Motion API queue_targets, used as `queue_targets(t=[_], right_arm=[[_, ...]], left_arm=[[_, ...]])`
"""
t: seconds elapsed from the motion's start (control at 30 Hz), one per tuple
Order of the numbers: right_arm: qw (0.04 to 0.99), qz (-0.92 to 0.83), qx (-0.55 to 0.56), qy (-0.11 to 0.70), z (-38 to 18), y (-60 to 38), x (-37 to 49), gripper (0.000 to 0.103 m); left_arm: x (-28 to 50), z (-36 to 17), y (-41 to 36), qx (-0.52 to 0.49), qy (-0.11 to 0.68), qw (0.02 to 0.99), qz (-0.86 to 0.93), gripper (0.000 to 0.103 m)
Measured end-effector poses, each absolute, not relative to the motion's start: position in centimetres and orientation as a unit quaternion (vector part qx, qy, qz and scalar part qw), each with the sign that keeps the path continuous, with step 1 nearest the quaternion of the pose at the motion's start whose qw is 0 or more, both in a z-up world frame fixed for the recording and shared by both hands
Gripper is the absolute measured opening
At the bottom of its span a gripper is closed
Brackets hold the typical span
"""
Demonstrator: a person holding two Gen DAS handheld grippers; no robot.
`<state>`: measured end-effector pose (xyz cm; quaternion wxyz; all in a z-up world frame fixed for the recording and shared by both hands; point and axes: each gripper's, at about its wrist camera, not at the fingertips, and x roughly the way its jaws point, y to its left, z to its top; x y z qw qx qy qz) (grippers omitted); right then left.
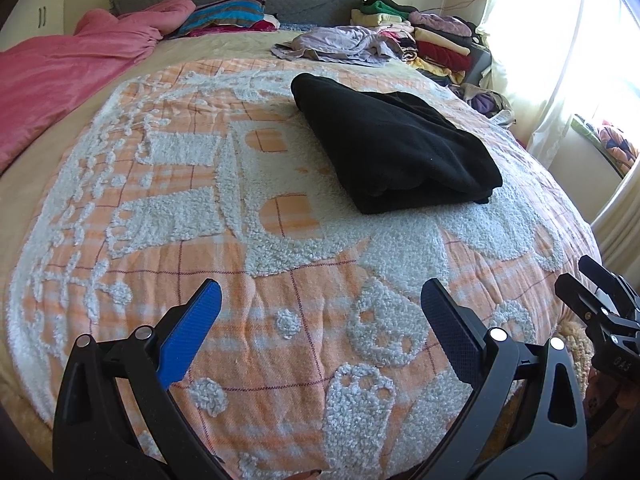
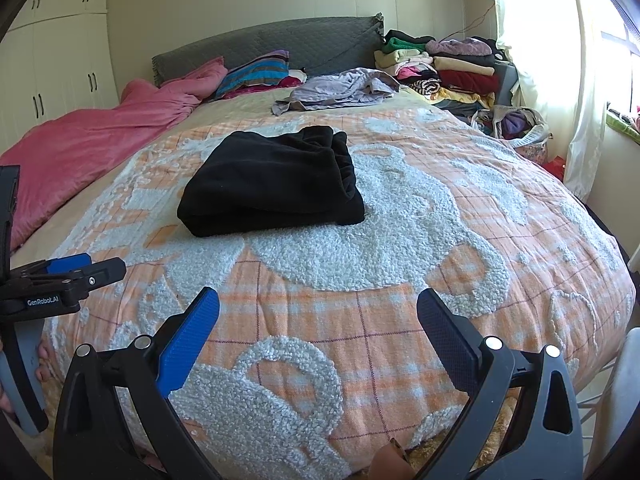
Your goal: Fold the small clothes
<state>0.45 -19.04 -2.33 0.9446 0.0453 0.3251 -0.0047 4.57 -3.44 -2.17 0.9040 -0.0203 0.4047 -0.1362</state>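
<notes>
A black garment (image 1: 394,144) (image 2: 276,184) lies folded into a thick rectangle in the middle of the orange-and-white bedspread (image 1: 280,280) (image 2: 400,240). My left gripper (image 1: 322,292) hovers open over the near part of the bed, well short of the garment, with nothing between its blue pads. My right gripper (image 2: 318,300) is also open and empty, likewise near the front edge. In the left wrist view the right gripper (image 1: 600,300) shows at the far right; the right wrist view catches the left gripper (image 2: 68,276) at the far left.
A crumpled lilac garment (image 1: 340,46) (image 2: 340,90) lies toward the head of the bed. Stacks of folded clothes (image 1: 432,40) (image 2: 448,68) stand at the back right. A pink blanket (image 1: 68,76) (image 2: 100,136) covers the left side. Striped pillows (image 1: 228,14) rest against the grey headboard (image 2: 264,48).
</notes>
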Motion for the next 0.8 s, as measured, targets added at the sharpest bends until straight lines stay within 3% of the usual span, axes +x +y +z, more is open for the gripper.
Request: queue_targets(t=[0.8], right_arm=[[0.945,-0.010,0.039,0.326,-2.27,-18.67,0.26,0.099]], left_arm=[[4.23,-1.89,-3.45,-0.018,0.404,0.905,-0.128,0.093]])
